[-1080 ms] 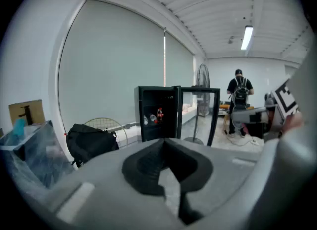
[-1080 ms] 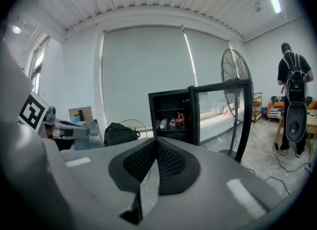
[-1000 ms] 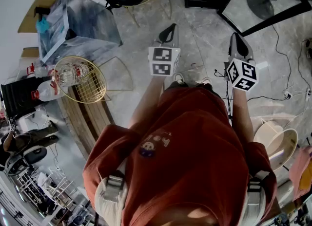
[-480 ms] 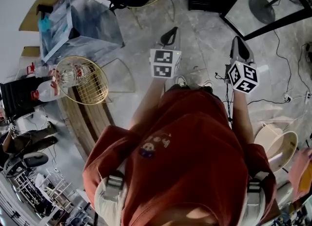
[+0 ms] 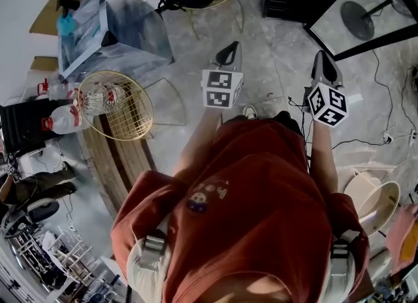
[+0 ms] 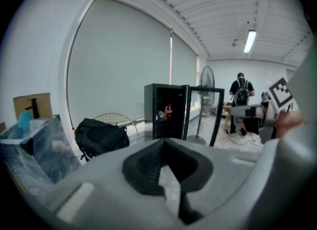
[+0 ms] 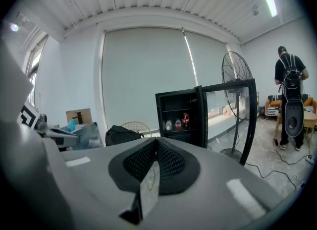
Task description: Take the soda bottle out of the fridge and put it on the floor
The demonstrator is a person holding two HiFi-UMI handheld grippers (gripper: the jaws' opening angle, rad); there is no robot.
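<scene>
Both tools are closed and empty: the left gripper [image 6: 163, 145] and the right gripper [image 7: 155, 147] each have their tips pressed together with nothing between them. The soda bottle [image 7: 185, 120] stands upright on a middle shelf of the fridge [image 7: 173, 105], well apart from both grippers, so the reach has not begun. The first risk is arriving at the shelf with the jaws closed; a shut tip would push the bottle over rather than take it. The bottle stands just beside two paler bottles [image 7: 173, 124], so a wide or skewed approach could knock a neighbour down or close on the wrong one. The glass door [image 7: 230, 120] hangs open on the right of the opening, and a gripper or elbow swung wide could strike it or push it toward closing. The fan [image 7: 238, 70] stands near that door, and its base could catch a foot. Cables [image 5: 382, 79] trail across the floor [image 5: 274, 53] on the right, which is a likely trip hazard on the way in. The bottle looks round and smooth, so I judge that a grip high on the neck, or a loose one, could let it slip. The floor looks hard and glossy, so a tilted release could let the bottle topple and roll.
</scene>
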